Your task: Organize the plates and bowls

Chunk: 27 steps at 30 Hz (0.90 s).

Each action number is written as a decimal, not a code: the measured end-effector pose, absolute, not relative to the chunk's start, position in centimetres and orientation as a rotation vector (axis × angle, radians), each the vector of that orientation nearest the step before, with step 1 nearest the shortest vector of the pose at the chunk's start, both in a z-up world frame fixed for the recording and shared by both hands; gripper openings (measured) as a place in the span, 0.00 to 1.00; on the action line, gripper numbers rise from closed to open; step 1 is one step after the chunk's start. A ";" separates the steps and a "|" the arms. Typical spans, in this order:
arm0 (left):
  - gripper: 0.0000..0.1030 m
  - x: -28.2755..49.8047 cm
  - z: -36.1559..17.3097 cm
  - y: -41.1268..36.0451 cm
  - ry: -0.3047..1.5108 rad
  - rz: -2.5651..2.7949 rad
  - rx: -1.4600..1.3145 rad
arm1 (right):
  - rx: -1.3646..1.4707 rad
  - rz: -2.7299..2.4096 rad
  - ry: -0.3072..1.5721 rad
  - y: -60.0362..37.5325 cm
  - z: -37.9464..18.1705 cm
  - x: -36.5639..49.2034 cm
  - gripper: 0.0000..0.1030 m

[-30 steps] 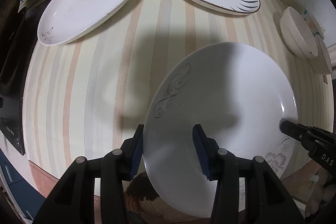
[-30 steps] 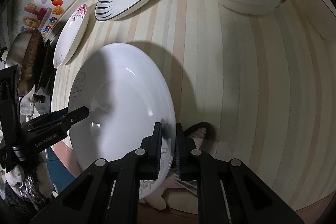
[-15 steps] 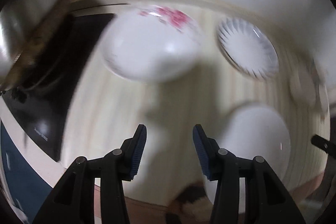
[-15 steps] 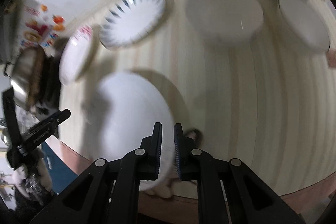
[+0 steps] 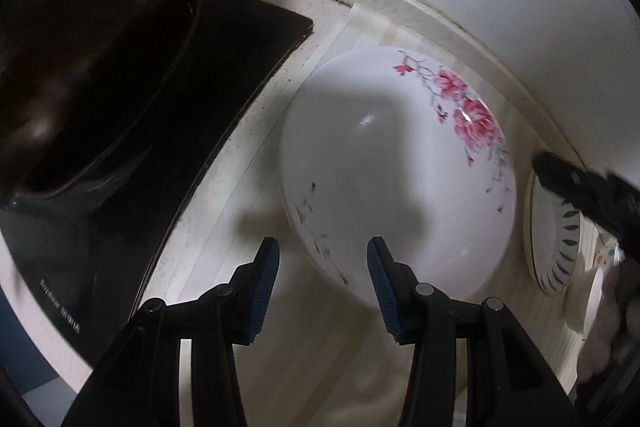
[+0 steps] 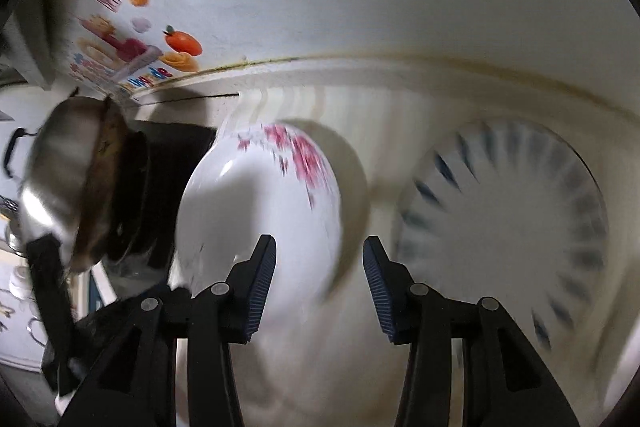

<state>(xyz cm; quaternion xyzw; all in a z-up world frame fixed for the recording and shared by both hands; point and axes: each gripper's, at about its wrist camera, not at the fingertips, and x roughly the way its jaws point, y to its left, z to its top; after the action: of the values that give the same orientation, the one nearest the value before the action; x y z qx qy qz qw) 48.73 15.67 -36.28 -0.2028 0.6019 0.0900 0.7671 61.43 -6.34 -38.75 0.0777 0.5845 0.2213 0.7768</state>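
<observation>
Now both grippers point at the pink flower plate [image 5: 396,183], which lies flat on the striped counter [image 5: 224,247] next to the black stove top [image 5: 168,131]. It looks like the next dish to be picked up and stacked, so both tools come in low toward its near edge.

The left gripper [image 5: 323,287] has its two fingers wide apart with nothing between them. The near rim of the plate sits just past the fingertips, a bit toward the right finger. The gripper is low and looks forward over the plate, almost level with the counter.

The right gripper [image 6: 319,289] is wide apart too and holds nothing. It points at the gap between the pink flower plate [image 6: 260,211] and the blue leaf plate [image 6: 504,219], which lies just to the right of it. This view is blurry, so I cannot tell how close the fingers are to either rim.

A big metal wok [image 6: 68,179] sits on the stove to the left, close to the plate. I think the left gripper should slide its lower finger under the rim, and take care not to push the plate into the stove side.
</observation>
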 end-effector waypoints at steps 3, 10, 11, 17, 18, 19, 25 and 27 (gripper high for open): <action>0.42 49.7 -37.2 16.4 1.319 0.180 -0.469 | 0.104 0.472 1.266 -3.8 -40.2 64.4 0.46; 0.39 51.4 -38.1 16.7 1.317 0.167 -0.442 | 0.073 0.477 1.324 -1.6 -43.8 68.6 0.21; 0.39 51.4 -38.0 16.6 1.312 0.167 -0.440 | 0.079 0.490 1.331 -1.4 -44.1 68.7 0.20; 0.38 50.9 -37.7 16.1 1.301 0.163 -0.428 | 0.082 0.512 1.321 -1.6 -44.4 68.5 0.19; 0.38 50.8 -37.8 16.0 1.304 0.161 -0.426 | 0.080 0.512 1.323 -1.7 -44.5 68.4 0.19; 0.38 50.6 -37.7 15.8 1.305 0.158 -0.427 | 0.081 0.512 1.324 -1.8 -44.5 68.3 0.18; 0.39 49.6 -35.8 14.9 1.295 0.121 -0.413 | 0.098 0.529 1.314 -3.3 -43.1 66.3 0.17; 0.39 49.3 -34.7 14.2 1.286 0.106 -0.401 | 0.110 0.529 1.307 -4.0 -42.3 65.5 0.17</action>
<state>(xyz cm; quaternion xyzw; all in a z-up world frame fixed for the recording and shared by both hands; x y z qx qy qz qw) 49.28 14.16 -34.66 -0.1855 0.5950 0.0490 0.7805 65.47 -4.05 -42.30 0.0508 0.6003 0.2428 0.7603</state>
